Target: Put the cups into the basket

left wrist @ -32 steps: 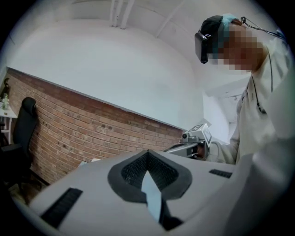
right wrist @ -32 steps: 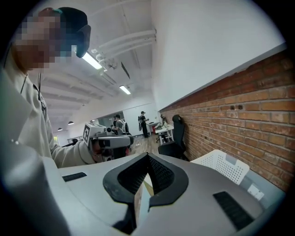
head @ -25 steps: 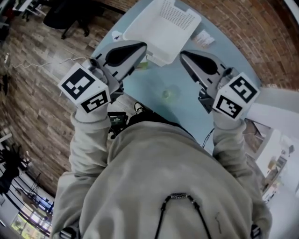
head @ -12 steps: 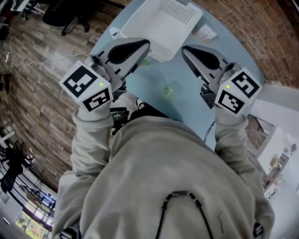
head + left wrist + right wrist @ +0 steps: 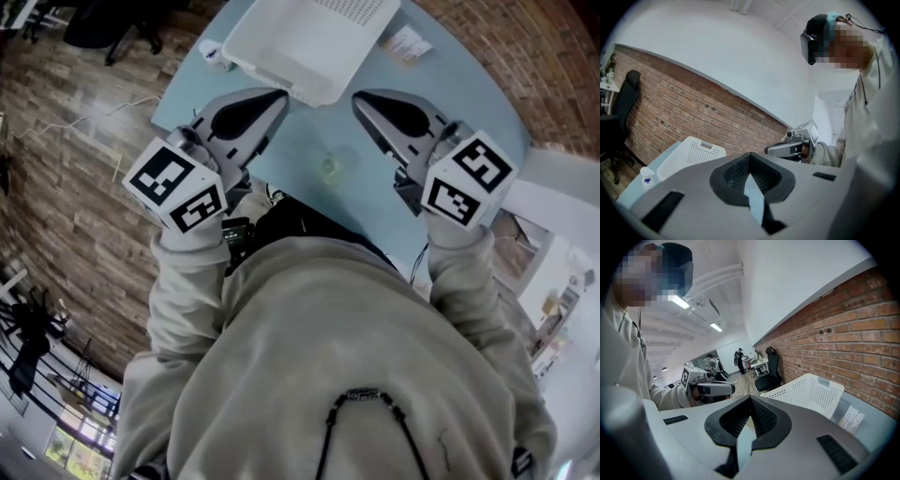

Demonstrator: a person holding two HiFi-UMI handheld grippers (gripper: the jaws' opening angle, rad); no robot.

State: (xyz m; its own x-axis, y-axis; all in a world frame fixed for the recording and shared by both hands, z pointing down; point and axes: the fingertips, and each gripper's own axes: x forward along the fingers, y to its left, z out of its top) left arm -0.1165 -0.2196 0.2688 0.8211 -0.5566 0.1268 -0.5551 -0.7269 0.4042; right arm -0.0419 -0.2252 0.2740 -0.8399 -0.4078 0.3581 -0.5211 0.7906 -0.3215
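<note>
A small clear cup [image 5: 331, 169] with a greenish tint stands on the pale blue table [image 5: 281, 159], near its front edge, between my two grippers and a little behind their tips. The white perforated basket [image 5: 309, 42] sits at the far side and also shows as the basket [image 5: 689, 152] and the basket [image 5: 811, 390] in the gripper views. My left gripper [image 5: 274, 97] and right gripper [image 5: 360, 97] are held side by side above the table, pointing at the basket. Both are shut with nothing between the jaws, as the left gripper [image 5: 750, 157] and right gripper [image 5: 750, 400] show.
A small white bottle [image 5: 211, 52] stands at the table's left corner beside the basket. A printed paper [image 5: 405, 42] lies right of the basket. A brick wall [image 5: 843, 319] runs behind the table. An office chair [image 5: 626, 103] stands off to the left on the wooden floor.
Both grippers have sunk toward the table and drawn a little closer together in the head view. The basket and the cup have stayed in place.
</note>
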